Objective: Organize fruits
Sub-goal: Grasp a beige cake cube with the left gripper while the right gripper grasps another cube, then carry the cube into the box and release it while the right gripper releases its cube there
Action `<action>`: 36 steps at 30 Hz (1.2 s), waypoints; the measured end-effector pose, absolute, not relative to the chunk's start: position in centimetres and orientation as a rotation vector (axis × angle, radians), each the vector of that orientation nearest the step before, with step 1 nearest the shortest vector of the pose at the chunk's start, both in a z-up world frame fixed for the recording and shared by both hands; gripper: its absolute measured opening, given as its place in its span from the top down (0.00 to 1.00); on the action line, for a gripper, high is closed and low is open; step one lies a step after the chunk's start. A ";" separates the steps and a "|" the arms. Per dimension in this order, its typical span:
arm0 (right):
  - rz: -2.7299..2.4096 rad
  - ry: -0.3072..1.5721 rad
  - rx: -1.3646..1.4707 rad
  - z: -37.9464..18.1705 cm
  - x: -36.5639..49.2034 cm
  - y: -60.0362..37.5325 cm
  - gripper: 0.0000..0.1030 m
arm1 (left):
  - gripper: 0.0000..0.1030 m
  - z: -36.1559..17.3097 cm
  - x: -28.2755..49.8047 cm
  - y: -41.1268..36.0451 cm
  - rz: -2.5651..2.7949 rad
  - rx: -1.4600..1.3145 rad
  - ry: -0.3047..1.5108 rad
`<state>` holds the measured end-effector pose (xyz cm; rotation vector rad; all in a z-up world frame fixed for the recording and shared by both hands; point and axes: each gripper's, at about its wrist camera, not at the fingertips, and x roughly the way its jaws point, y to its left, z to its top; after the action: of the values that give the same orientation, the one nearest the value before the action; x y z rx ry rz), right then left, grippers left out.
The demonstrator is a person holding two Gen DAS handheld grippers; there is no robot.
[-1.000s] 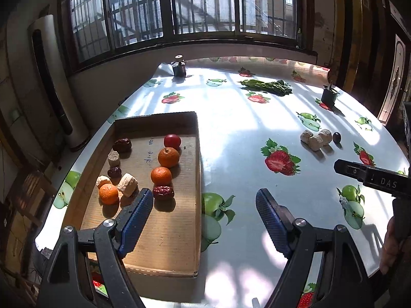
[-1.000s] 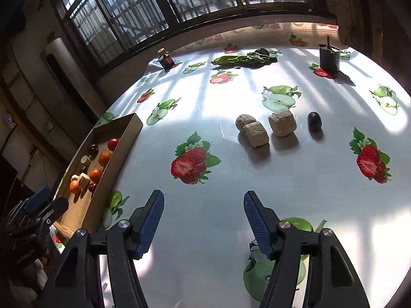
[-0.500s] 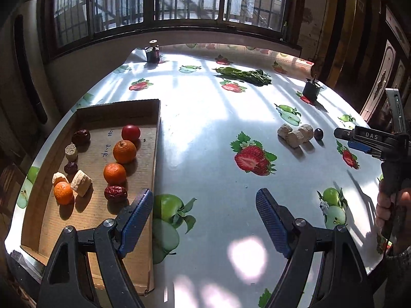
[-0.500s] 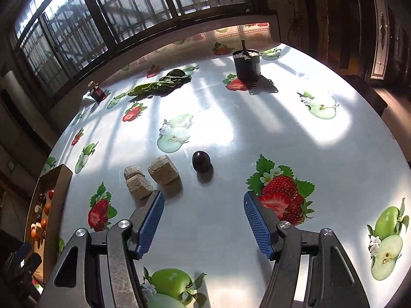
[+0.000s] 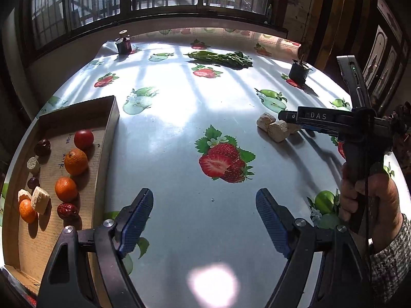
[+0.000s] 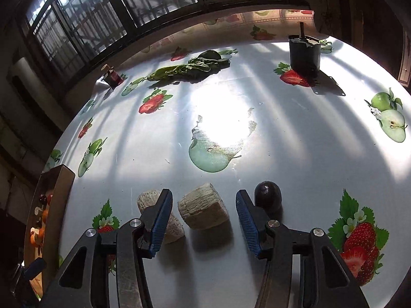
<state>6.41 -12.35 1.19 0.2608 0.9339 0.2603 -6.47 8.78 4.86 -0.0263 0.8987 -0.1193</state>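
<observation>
Since a second ago the right gripper (image 6: 203,214) has swung over to the loose pieces on the table (image 6: 295,133). Its jaws are closing around the pale fibrous chunk (image 6: 203,210), pads not touching it yet. Two more pale chunks (image 6: 159,213) sit left of it, and a dark plum (image 6: 268,197) on the right. The left gripper (image 5: 204,217) is spread wide over bare tablecloth, holding nothing. Only its camera shows the cardboard tray (image 5: 113,118) properly, with oranges (image 5: 75,161), a red fruit (image 5: 84,139) and dates (image 5: 67,210) inside, plus the hand (image 5: 370,197) on the right tool.
</observation>
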 end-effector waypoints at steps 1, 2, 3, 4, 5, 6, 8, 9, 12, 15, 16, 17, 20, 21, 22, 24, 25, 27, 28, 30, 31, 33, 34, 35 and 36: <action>0.266 0.934 0.247 1.3 6.4 -12.3 0.50 | 0.21 4.8 -5.9 8.2 -0.127 -0.023 0.900; 0.273 0.937 0.250 1.5 6.3 -12.4 0.61 | 0.21 4.7 -5.3 7.7 -0.132 -0.015 0.902; 0.274 0.929 0.268 1.6 6.2 -12.7 0.61 | 0.21 4.6 -4.7 7.0 -0.137 -0.007 0.904; 0.274 0.924 0.283 1.7 6.1 -13.0 0.61 | 0.21 4.4 -4.0 6.3 -0.141 0.000 0.907; 0.272 0.920 0.292 1.9 6.0 -13.3 0.61 | 0.21 4.3 -3.4 5.6 -0.149 0.005 0.911; 0.271 0.911 0.301 2.1 5.9 -13.7 0.61 | 0.21 4.3 -2.7 4.9 -0.158 0.004 0.914; 0.272 0.890 0.322 2.7 5.6 -14.6 0.61 | 0.21 4.1 -1.4 3.6 -0.186 -0.009 0.916; 0.268 0.880 0.329 3.0 5.5 -15.0 0.61 | 0.21 4.0 -0.7 2.9 -0.193 -0.014 0.916; 0.257 0.874 0.343 3.2 5.3 -15.7 0.61 | 0.21 3.4 1.2 0.9 -0.199 -0.020 0.923; 0.253 0.878 0.360 3.1 5.5 -16.2 0.61 | 0.21 2.6 2.7 -0.7 -0.190 -0.018 0.929; 0.252 0.878 0.363 3.1 5.5 -16.3 0.61 | 0.21 2.2 3.1 -1.1 -0.185 -0.012 0.932; 0.253 0.879 0.365 3.2 5.5 -16.3 0.61 | 0.21 1.8 3.5 -1.4 -0.177 -0.005 0.936; 0.260 0.886 0.367 3.1 5.6 -16.2 0.61 | 0.30 0.9 4.2 -2.0 -0.178 0.015 0.946; 0.265 0.888 0.367 3.1 5.6 -16.2 0.61 | 0.50 0.9 4.0 -2.2 -0.157 0.046 0.927; 0.270 0.889 0.366 3.1 5.5 -16.1 0.61 | 0.65 1.0 3.7 -2.4 -0.166 0.070 0.915; 0.281 0.890 0.360 3.1 5.5 -15.8 0.61 | 0.69 1.2 3.5 -2.1 -0.191 0.054 0.919; 0.285 0.891 0.356 3.1 5.5 -15.6 0.61 | 0.69 1.3 3.4 -1.9 -0.198 0.037 0.924; 0.290 0.897 0.349 3.0 5.4 -15.3 0.61 | 0.69 1.5 3.0 -1.4 -0.200 0.018 0.929; 0.294 0.899 0.350 2.9 5.4 -15.3 0.61 | 0.69 1.6 2.7 -1.1 -0.204 0.005 0.930; 0.304 0.899 0.350 2.9 5.2 -15.0 0.61 | 0.69 2.1 1.9 -0.5 -0.211 -0.017 0.925; 0.308 0.897 0.348 2.9 5.2 -14.9 0.61 | 0.69 2.5 1.5 -0.2 -0.216 -0.026 0.919; 0.334 0.888 0.348 3.1 4.9 -14.6 0.61 | 0.69 3.5 0.2 0.6 -0.224 -0.038 0.900; 0.348 0.881 0.347 3.3 4.8 -14.4 0.61 | 0.69 4.0 -0.4 1.1 -0.222 -0.044 0.890; 0.361 0.872 0.344 3.4 4.6 -14.1 0.61 | 0.69 4.6 -1.1 1.9 -0.217 -0.052 0.880; 0.377 0.863 0.343 3.6 4.4 -13.8 0.61 | 0.69 5.3 -1.7 2.8 -0.211 -0.062 0.868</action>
<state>4.35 -13.82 3.59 0.3430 0.8627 0.3766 -1.72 2.82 5.26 -0.0623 0.8682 -0.2110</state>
